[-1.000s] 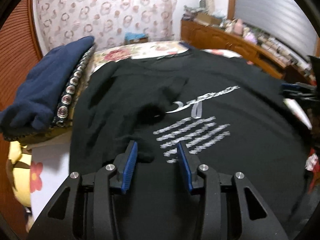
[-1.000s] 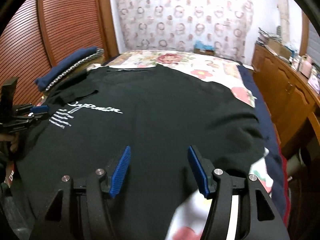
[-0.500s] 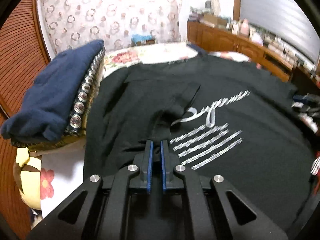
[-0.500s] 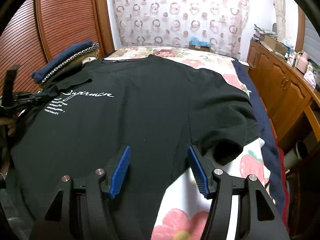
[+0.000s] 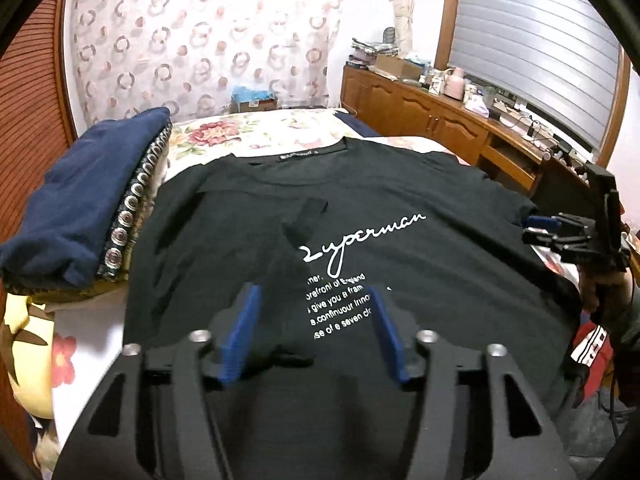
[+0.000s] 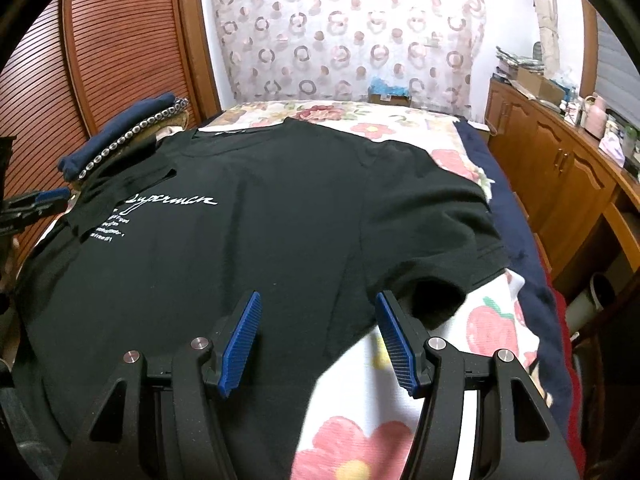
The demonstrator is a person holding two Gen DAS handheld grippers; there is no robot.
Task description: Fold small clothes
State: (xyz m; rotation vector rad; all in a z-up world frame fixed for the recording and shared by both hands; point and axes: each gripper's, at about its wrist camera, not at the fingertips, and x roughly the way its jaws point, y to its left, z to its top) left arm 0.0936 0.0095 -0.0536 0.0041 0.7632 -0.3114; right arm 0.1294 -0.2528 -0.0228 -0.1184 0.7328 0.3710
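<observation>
A black T-shirt (image 5: 440,280) with white lettering lies face up on the bed. Its left sleeve (image 5: 248,232) is folded in over the chest beside the print. My left gripper (image 5: 314,296) hovers just above this fold, its jaws opening; a ridge of black cloth lies between the pads, which do not press on it. My right gripper (image 6: 318,298) stands open over the shirt (image 6: 260,248) near the spread-out right sleeve (image 6: 460,240), with nothing pinched. Each gripper shows in the other's view: the right gripper (image 5: 568,232) in a hand, the left gripper (image 6: 36,204) at the edge.
A stack of folded navy clothes (image 5: 80,184) sits left of the shirt, against louvred wooden doors (image 6: 100,60). The floral bedspread (image 6: 380,380) shows at the shirt's right. A wooden cabinet (image 6: 560,168) with clutter on top runs along the right wall.
Half a second ago my left gripper was shut on the sleeve cloth; now its jaws are apart and it has lifted a little. The right gripper stays open.
</observation>
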